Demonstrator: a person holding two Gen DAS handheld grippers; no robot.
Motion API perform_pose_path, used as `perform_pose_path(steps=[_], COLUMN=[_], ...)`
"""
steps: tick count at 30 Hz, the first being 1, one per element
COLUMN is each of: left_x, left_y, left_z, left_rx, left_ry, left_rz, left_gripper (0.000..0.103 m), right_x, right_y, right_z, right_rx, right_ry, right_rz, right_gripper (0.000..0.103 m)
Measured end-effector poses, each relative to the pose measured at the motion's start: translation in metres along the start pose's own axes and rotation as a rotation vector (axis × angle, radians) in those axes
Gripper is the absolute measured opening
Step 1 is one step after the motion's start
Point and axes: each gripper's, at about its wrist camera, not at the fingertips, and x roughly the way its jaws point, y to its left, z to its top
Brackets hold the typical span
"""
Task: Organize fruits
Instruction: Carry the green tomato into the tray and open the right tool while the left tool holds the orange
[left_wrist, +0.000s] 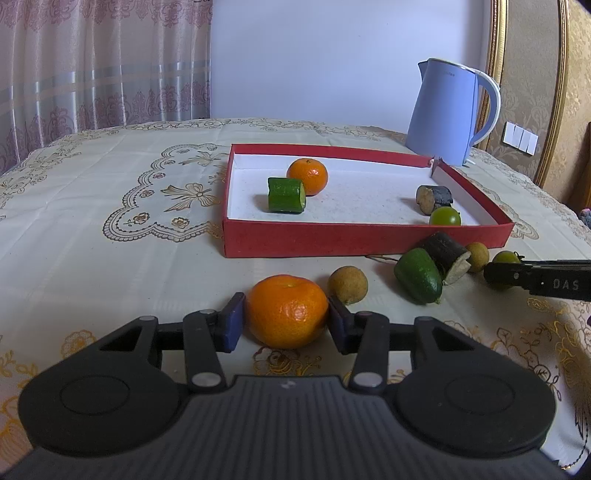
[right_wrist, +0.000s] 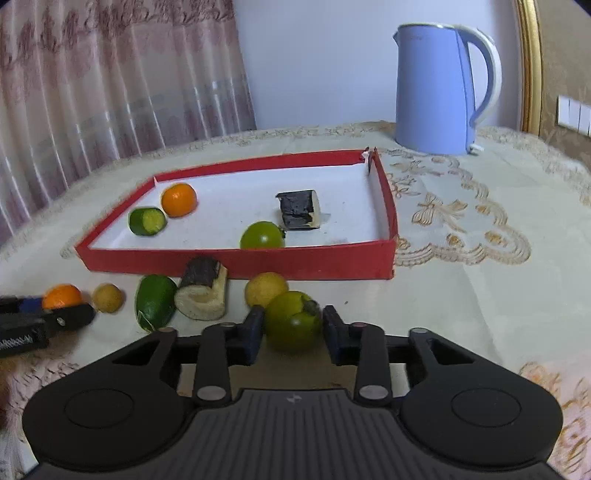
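Note:
On the tablecloth, an orange tangerine (left_wrist: 286, 312) sits between the blue pads of my left gripper (left_wrist: 286, 321), which is shut on it. My right gripper (right_wrist: 293, 330) is shut on a green tomato (right_wrist: 293, 319) that rests on the cloth. The red box (left_wrist: 332, 243) behind holds a tangerine (left_wrist: 307, 175), a cucumber piece (left_wrist: 286, 195), a dark cane piece (left_wrist: 434, 199) and a green tomato (left_wrist: 445, 217). In front of the box lie a longan (left_wrist: 347, 284), a green cucumber end (left_wrist: 419, 275), a dark cane piece (left_wrist: 447, 254) and another longan (left_wrist: 476, 251).
A blue kettle (left_wrist: 447, 110) stands behind the box's far right corner. The embroidered tablecloth (left_wrist: 110, 206) spreads bare to the left of the box. Curtains hang behind the table, and a gold frame rises at the right.

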Motion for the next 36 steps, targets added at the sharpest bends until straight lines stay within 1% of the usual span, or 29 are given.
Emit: perform_pose_path(steps=[2, 6, 8, 11, 14, 15, 17, 21, 23, 28, 29, 30, 31, 32, 33, 34, 36], left_x=[0.000, 0.000, 0.000, 0.000, 0.000, 0.000, 0.000, 0.000, 0.000, 0.000, 0.000, 0.000, 0.000, 0.000, 0.000, 0.000, 0.001], left_y=[-0.001, 0.000, 0.000, 0.001, 0.001, 0.001, 0.000, 0.000, 0.000, -0.001, -0.001, 0.000, 0.000, -0.001, -0.001, -0.001, 0.000], left_z=[0.000, 0.000, 0.000, 0.000, 0.000, 0.000, 0.000, 0.000, 0.000, 0.000, 0.000, 0.000, 0.000, 0.000, 0.000, 0.000, 0.000], left_rx=[0.000, 0.001, 0.000, -0.002, 0.000, -0.001, 0.001, 0.001, 0.002, 0.006, 0.004, 0.003, 0.003, 0.006, 0.009, 0.015, 0.020], left_ry=[0.000, 0.000, 0.000, 0.000, 0.000, 0.000, 0.000, 0.001, 0.001, 0.002, 0.001, 0.002, 0.001, 0.002, 0.002, 0.004, 0.005], left_rz=[0.000, 0.001, 0.000, -0.001, 0.000, 0.000, 0.000, 0.001, 0.001, 0.004, 0.003, 0.002, 0.002, 0.004, 0.007, 0.011, 0.015], left_gripper=[0.043, 0.043, 0.043, 0.043, 0.043, 0.043, 0.043, 0.043, 0.043, 0.043, 0.043, 0.043, 0.043, 0.043, 0.043, 0.043, 0.043], right_x=[-0.003, -0.019, -0.023, -0.017, 0.007, 0.016, 0.037, 0.069, 0.078, 0.081, 0.079, 0.073, 0.067, 0.058, 0.049, 0.039, 0.020], right_y=[-0.001, 0.000, 0.001, 0.002, 0.000, -0.002, -0.006, -0.010, -0.012, -0.007, -0.007, -0.006, -0.004, -0.003, -0.003, -0.001, 0.005], right_z=[0.001, 0.008, 0.019, 0.038, 0.055, 0.060, 0.067, 0.073, 0.072, 0.069, 0.067, 0.065, 0.064, 0.061, 0.058, 0.054, 0.044], right_rx=[0.004, -0.017, -0.042, -0.072, -0.085, -0.084, -0.075, -0.078, -0.061, -0.069, -0.069, -0.068, -0.069, -0.071, -0.074, -0.076, -0.102], right_ry=[-0.009, -0.072, -0.100, -0.145, -0.131, -0.119, -0.081, -0.027, -0.005, 0.003, -0.005, -0.030, -0.056, -0.088, -0.115, -0.144, -0.190], right_rz=[-0.011, -0.036, -0.046, -0.100, -0.144, -0.161, -0.169, -0.224, -0.228, -0.216, -0.217, -0.221, -0.225, -0.233, -0.227, -0.218, -0.236], right_gripper=[0.032, 0.032, 0.032, 0.032, 0.032, 0.032, 0.032, 0.032, 0.032, 0.032, 0.036, 0.043, 0.048, 0.059, 0.062, 0.070, 0.071])
